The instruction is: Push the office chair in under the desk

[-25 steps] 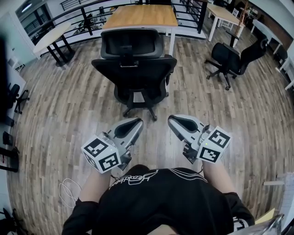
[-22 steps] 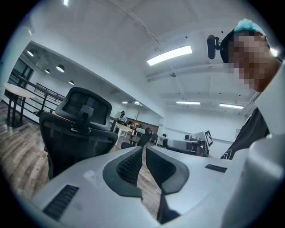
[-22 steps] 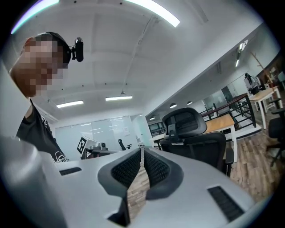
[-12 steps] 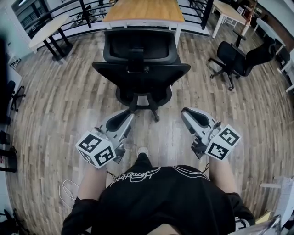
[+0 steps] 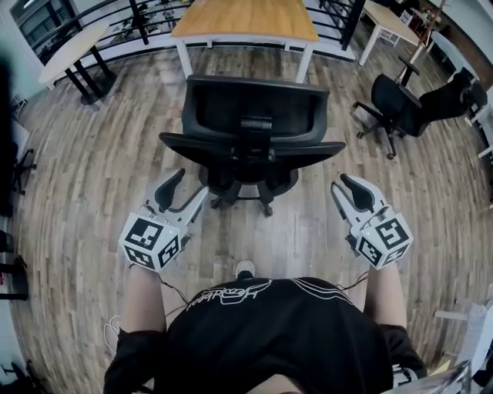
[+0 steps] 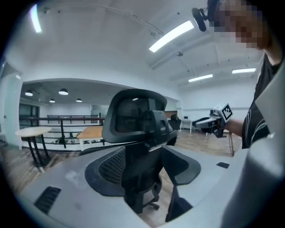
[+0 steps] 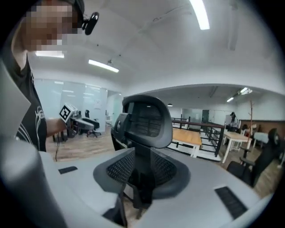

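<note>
The office chair [image 5: 254, 127] is matt black plastic and mesh, the desk [image 5: 243, 19] and floor [image 5: 85, 177] wood

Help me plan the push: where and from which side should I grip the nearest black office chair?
Take the backrest by its two side edges, coming from behind, on your side. Its back faces you squarely and the wooden desk stands straight beyond it, so a push there should drive the chair under.

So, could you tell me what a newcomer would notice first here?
The black mesh-backed office chair stands mid-floor, short of the wooden-topped desk with white legs beyond it. The left gripper and right gripper hover behind it, jaws opening with nothing between them.
</note>
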Demonstrator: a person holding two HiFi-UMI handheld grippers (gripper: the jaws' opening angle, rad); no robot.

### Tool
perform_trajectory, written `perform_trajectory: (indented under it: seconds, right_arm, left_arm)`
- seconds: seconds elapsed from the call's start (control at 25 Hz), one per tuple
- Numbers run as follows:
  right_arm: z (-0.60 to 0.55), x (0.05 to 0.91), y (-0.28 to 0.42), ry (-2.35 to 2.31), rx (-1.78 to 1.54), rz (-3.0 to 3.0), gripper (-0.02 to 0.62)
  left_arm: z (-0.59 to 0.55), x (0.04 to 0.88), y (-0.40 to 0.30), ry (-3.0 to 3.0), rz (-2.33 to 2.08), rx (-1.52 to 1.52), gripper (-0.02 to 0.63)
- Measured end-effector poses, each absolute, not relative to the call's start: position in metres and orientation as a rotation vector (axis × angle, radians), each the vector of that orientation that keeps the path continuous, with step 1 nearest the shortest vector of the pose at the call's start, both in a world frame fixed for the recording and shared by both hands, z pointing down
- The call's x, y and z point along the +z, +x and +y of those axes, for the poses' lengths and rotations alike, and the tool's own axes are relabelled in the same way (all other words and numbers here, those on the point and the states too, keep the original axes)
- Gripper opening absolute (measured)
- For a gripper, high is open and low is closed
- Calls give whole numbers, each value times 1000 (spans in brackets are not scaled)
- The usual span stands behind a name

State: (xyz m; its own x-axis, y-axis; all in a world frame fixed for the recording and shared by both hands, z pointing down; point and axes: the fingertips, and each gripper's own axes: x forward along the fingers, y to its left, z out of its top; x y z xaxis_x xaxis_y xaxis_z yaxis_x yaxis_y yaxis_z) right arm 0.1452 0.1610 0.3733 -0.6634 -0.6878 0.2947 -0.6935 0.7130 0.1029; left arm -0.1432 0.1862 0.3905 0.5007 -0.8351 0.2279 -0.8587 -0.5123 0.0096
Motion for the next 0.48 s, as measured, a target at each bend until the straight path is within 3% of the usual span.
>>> perform_trajectory:
  seconds: [0.12,0.28,0.48]
  right_arm:
    - [139,383,147,1109,-92,-2476,137]
    - [116,396,140,1102,-129,-2396,234]
    - [93,416,140,1124,-323,-2174,261]
  left_arm:
    - [162,403,-165,2650,-1560,496,249]
    - [132,417,-186,2716,-1572,717,261]
    - [105,433,-210,2760,-1608,981,265]
